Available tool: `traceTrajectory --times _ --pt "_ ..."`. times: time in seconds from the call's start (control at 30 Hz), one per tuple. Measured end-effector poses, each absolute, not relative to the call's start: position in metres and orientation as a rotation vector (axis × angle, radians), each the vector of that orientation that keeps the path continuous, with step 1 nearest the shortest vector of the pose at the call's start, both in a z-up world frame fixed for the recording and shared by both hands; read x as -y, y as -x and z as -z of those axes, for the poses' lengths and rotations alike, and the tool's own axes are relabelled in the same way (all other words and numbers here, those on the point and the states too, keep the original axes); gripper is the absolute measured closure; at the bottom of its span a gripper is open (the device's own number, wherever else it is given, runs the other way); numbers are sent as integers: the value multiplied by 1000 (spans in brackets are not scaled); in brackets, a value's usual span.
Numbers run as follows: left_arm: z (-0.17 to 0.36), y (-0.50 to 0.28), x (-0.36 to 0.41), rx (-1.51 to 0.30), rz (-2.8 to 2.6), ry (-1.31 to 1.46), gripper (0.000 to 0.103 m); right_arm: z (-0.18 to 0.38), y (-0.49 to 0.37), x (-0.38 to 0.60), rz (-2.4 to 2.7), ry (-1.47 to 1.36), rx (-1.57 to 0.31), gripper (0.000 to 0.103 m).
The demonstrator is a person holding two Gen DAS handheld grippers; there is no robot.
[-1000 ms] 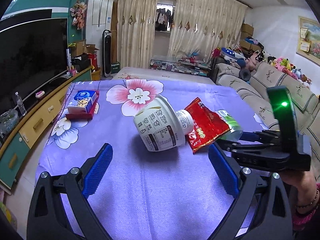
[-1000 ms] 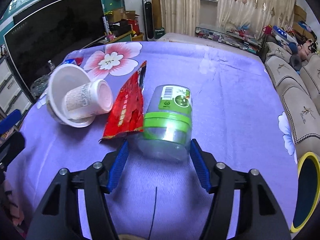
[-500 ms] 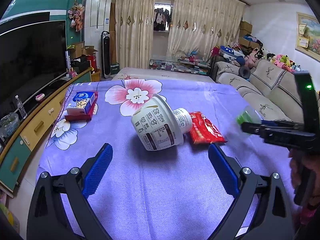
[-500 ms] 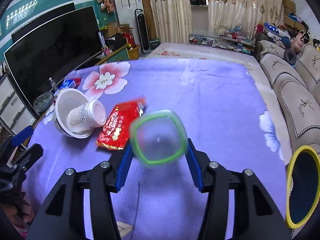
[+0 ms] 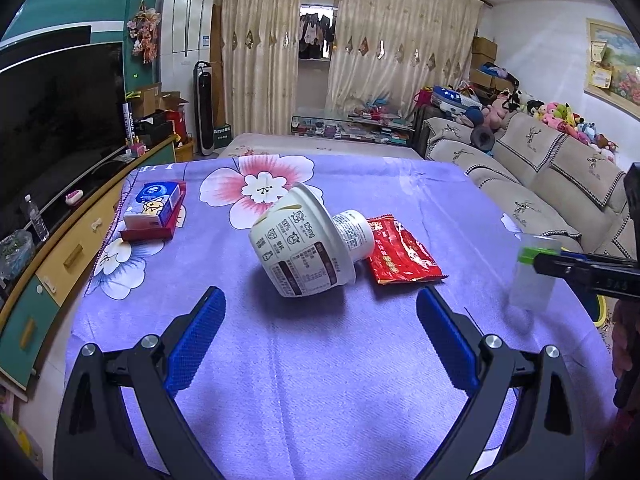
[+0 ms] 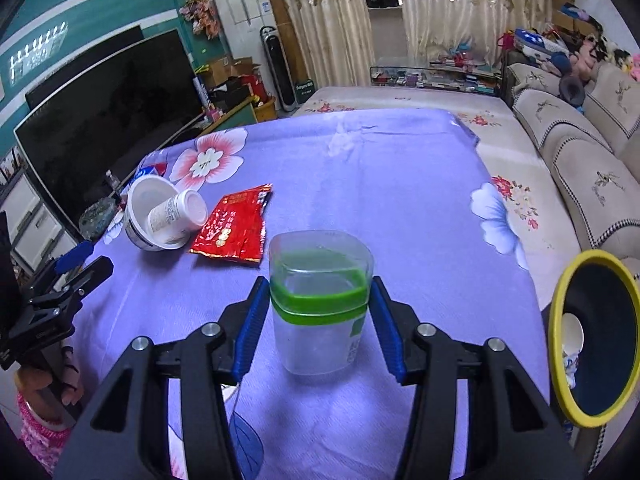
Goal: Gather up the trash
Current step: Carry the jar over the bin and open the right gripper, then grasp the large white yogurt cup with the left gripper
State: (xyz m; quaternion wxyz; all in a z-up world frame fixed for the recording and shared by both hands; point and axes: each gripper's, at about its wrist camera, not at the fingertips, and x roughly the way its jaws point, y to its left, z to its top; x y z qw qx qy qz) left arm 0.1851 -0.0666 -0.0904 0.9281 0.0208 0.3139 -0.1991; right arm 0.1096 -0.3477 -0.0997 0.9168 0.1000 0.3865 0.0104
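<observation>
The right gripper [image 6: 318,318] clamps an upright jar [image 6: 320,304] above the tabletop [image 6: 400,200]. The left gripper's [image 5: 320,340] fingers [image 5: 196,336] gape wide, with a cup [image 5: 304,252] at 12 o'clock and a wrapper [image 5: 400,256] at 1.

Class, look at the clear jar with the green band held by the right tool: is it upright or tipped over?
Upright: the jar stands vertical between the right tool's pads.

The tipped white paper cup [image 5: 304,254] shows "100%" and "125mg" on its side; other print is illegible.
</observation>
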Motion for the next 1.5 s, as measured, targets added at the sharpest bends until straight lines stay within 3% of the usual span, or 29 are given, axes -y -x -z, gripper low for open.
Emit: traceTrajectory --times 0.53,0.87,1.1,1.2,1.5 --pt "94 -187 69 -658 428 -36 8 93 -68 476 347 -265 -739 54" --pt "98 -189 71 -665 430 -44 8 137 -49 566 584 -343 -812 54" --pt "100 -189 72 -666 431 -51 8 160 -42 584 617 -390 -852 53" --pt "100 -190 73 -666 432 -51 8 158 -39 580 624 -381 -840 48" --pt "102 -192 75 -688 440 -43 8 146 -35 566 579 -370 -809 47"
